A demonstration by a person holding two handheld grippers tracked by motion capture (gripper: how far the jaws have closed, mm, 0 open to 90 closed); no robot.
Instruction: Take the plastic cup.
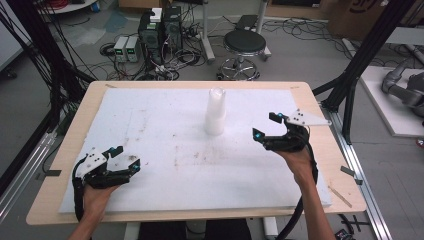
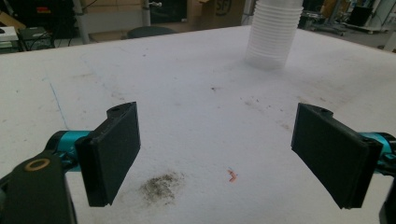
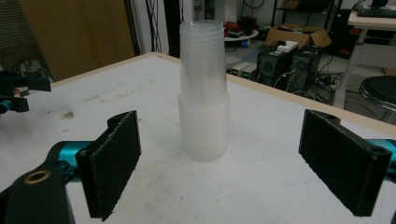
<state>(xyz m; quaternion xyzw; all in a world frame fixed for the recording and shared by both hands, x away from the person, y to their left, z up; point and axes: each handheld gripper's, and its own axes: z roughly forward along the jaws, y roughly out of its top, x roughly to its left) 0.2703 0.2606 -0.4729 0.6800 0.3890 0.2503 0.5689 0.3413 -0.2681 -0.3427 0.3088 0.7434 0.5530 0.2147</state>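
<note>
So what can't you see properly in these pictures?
- How many cups are in the stack of cups: in the right gripper view the clear rims blur together; in the high view it is too small.
- The top of the stack: cut off by the upper edge in the left gripper view.
- The small reddish scrap on the white board: too small to tell what it is.

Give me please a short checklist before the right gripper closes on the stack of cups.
1. Right gripper jaws wide open: ok.
2. Stack of cups centred between the jaws in the right gripper view: ok.
3. Stack upright on the white board: ok.
4. Jaws already around the stack: not ok, it stands ahead of them.
5. Left gripper open and far from the stack: ok.
6. Number of cups: cannot tell.
</note>
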